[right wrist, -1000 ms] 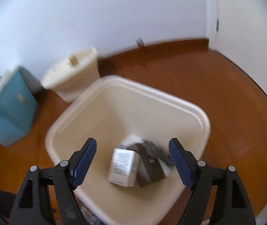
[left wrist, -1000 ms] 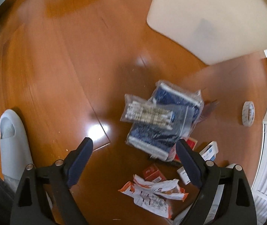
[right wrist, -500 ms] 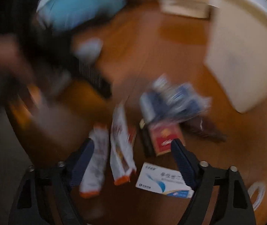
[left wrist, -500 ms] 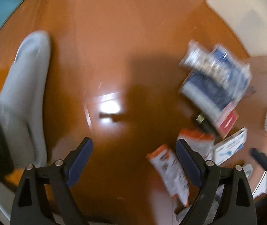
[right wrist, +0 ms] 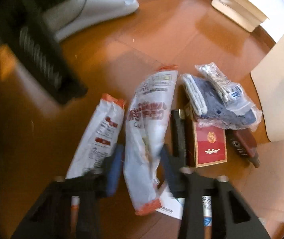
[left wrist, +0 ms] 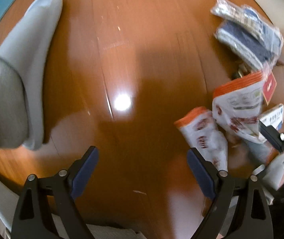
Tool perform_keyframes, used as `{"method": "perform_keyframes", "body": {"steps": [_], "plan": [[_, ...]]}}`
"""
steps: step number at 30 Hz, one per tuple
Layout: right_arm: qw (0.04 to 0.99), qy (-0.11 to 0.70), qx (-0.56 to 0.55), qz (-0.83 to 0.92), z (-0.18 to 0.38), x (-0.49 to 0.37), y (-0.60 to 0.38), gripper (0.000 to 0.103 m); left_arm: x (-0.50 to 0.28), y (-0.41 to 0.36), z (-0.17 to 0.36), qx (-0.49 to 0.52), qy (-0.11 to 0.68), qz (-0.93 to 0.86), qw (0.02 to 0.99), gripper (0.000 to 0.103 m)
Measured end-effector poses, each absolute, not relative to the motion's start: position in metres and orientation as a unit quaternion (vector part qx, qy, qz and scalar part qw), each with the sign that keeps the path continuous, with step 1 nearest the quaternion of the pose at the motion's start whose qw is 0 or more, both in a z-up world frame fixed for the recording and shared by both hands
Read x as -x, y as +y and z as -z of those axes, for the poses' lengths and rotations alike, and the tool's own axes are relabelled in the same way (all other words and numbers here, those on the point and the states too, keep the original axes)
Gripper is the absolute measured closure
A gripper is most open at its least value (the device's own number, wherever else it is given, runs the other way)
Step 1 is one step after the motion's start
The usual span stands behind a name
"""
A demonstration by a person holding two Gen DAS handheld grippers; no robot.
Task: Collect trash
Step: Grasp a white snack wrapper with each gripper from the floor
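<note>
Now the right tool (right wrist: pixel 142 162) has just been closing on the larger white-and-orange wrapper (right wrist: pixel 147 123), which lies on the floor (right wrist: pixel 122 39) beside its smaller twin (right wrist: pixel 100 137) (pickup looks imminent); the left tool (left wrist: pixel 142 167) hovers wide open, empty.

— What trash do we see on the floor (right wrist: pixel 161 29)?

— Two crumpled white wrappers with orange ends: the larger wrapper (right wrist: pixel 147 131) lies lengthwise between the right claw's (right wrist: pixel 141 169) pads, the smaller wrapper (right wrist: pixel 100 137) just left of it.

— And to the right?

— We see a red box (right wrist: pixel 209 145), flat, and a clear bag (right wrist: pixel 221 99) holding blue cloth.
</note>
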State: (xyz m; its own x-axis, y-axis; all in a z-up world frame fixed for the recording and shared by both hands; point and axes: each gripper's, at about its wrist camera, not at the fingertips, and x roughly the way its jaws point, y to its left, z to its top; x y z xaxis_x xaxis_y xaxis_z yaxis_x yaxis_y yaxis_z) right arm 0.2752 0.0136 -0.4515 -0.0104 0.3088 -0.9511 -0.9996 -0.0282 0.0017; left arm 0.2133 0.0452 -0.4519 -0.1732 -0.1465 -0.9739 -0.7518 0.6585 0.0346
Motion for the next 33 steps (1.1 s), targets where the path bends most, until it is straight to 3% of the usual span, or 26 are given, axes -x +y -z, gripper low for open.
{"method": "perform_keyframes", "body": {"steps": [15, 23, 33], "plan": [[0.671, 0.583, 0.148, -0.434, 0.418, -0.401, -0.075, 0.087, -0.221, -0.022, 0.459, 0.447, 0.660, -0.260, 0.545, 0.012], [0.677, 0.591, 0.135, -0.416, 0.413, -0.400, -0.089, 0.087, -0.237, -0.042, 0.454, 0.469, 0.653, -0.254, 0.538, 0.012], [0.681, 0.592, 0.130, -0.410, 0.409, -0.400, -0.095, 0.087, -0.206, -0.013, 0.473, 0.620, 0.554, -0.310, 0.460, 0.012]]}}
